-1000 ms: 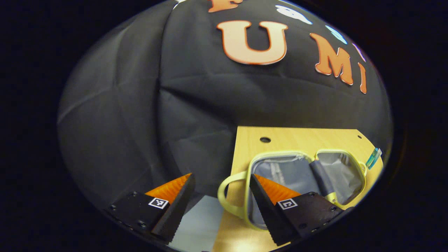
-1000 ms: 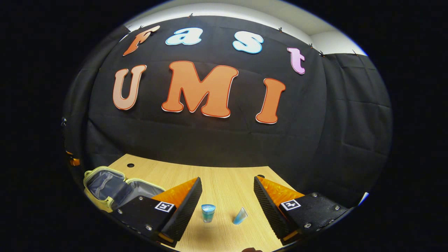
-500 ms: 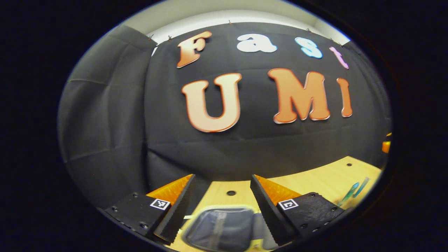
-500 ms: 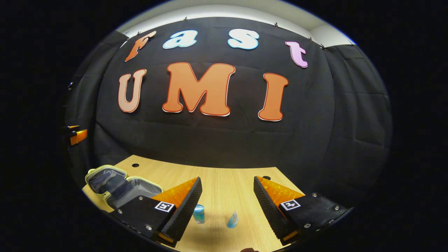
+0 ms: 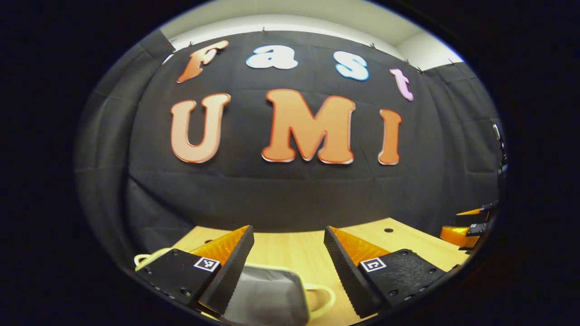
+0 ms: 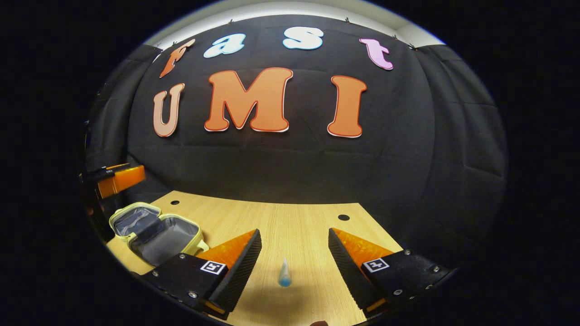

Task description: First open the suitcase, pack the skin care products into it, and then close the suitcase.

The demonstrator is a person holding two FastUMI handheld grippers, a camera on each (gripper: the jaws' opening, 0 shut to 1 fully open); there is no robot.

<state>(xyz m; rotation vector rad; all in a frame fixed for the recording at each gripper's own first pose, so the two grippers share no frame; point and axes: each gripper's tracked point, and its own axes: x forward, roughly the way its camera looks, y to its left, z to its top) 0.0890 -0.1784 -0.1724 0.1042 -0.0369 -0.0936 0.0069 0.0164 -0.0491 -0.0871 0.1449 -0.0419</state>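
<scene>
Left gripper view: left gripper (image 5: 287,258), serrated wedge fingers apart, empty, above soft suitcase (image 5: 267,294) with pale-yellow piping and grey lining on wood-grain table (image 5: 294,246). Right gripper view: right gripper (image 6: 294,260), fingers apart; small translucent blue tube (image 6: 284,275) upright between them, suitcase (image 6: 156,228) open, well left of tube.

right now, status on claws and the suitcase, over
Both claws open, holding nothing: left claw, right claw. Suitcase open on table. Small blue tube ahead of right claw. Path unobstructed.
</scene>
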